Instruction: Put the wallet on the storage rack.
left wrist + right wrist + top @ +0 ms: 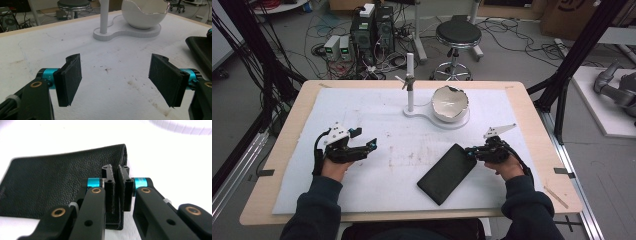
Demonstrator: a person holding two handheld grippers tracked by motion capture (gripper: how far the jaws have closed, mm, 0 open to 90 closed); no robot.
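Black leather pouch (447, 173) at lower centre is now pinched at its corner by my right tongs (471, 151); lifting remains, and my left tongs (371, 145) wait wide, holding nothing.

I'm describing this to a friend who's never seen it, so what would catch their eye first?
Probably the black leather pouch lying slantwise on the white mat, with the right tool pinched shut on its far corner. Next, the white eggshell-like bowl with a jagged rim, sitting on a white stand at the far middle. The left tool hovers open over bare mat.
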